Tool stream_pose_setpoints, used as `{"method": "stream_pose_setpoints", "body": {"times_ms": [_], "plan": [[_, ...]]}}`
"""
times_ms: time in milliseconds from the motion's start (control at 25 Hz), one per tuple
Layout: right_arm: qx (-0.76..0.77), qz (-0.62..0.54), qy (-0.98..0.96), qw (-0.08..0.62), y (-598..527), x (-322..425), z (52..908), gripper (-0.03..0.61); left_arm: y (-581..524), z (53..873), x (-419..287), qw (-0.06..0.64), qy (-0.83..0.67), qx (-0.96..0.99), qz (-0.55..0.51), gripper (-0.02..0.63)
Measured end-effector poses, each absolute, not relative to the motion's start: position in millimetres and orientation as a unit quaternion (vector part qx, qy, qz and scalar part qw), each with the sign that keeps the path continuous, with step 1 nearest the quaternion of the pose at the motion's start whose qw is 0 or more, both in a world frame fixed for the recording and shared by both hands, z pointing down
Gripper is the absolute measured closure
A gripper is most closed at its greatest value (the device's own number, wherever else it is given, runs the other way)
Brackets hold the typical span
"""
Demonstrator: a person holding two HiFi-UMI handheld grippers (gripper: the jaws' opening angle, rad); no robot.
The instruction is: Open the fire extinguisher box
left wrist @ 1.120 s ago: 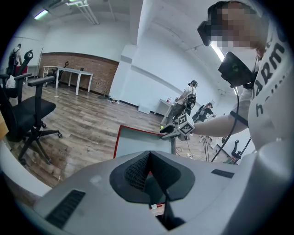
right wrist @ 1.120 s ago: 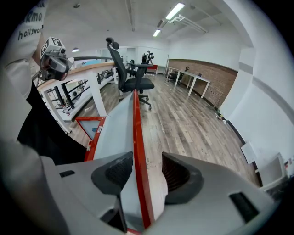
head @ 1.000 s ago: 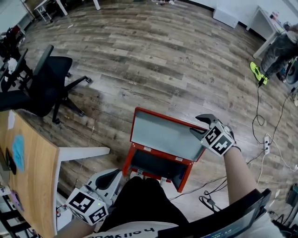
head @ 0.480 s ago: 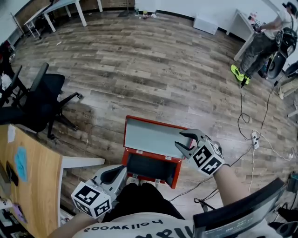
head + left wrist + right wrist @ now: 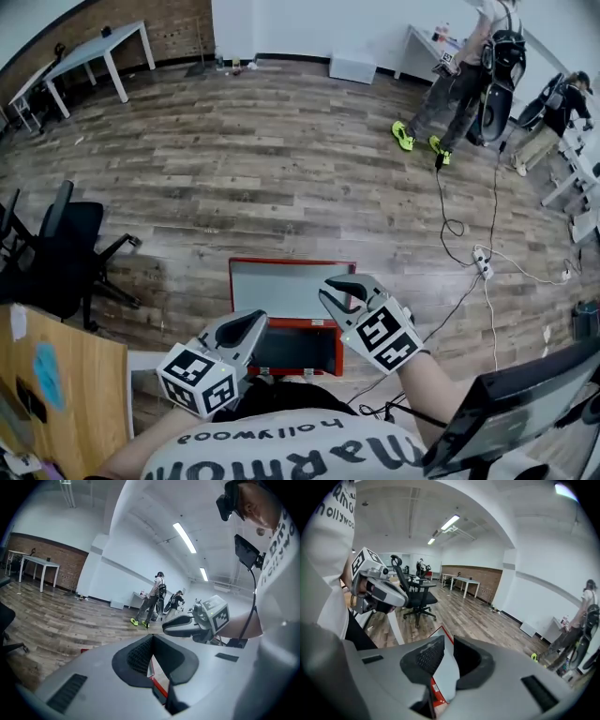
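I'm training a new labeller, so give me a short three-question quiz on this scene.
1. True or false: the box has its lid shut.
2. In the head view, where does the chair stand from the box? A: to its left. B: to its right. C: on top of it.
3. Fill in: the box's rim is ___ in colour.
Key: 1 false, the lid is open; 2 A; 3 red.
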State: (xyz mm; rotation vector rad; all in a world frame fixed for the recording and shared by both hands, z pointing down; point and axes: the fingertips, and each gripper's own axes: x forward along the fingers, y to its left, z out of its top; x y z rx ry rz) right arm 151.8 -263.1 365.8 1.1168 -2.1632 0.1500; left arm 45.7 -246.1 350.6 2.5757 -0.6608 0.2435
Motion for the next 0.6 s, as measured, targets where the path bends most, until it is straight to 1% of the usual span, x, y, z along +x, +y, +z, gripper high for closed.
{"method": "stream_pose_setpoints", "body": {"times_ms": [120, 200, 400, 480, 600], "plan": [[0.460, 0.078, -0.826, 0.317, -260, 145, 349, 0.532, -248, 338, 55, 0.233, -0.218, 0.945, 0.077, 0.609], [0.466, 0.098, -0.827, 0.299, -254, 140, 341, 0.538, -248, 329, 59, 0.229, -0.197, 0.951, 0.072, 0.609], [0.482, 0.148, -0.827, 0.249, -235, 136, 325, 0.541, -239, 305, 68, 0.156, -0.123, 0.976, 0.086, 0.609], [0.484, 0.171, -0.829, 0.224, -224, 132, 323, 0.541, -237, 295, 66, 0.164, -0.108, 0.978, 0.074, 0.609], [0.479, 0.206, -0.834, 0.180, -211, 129, 318, 0.548, -234, 284, 66, 0.213, -0.091, 0.971, 0.054, 0.609]]}}
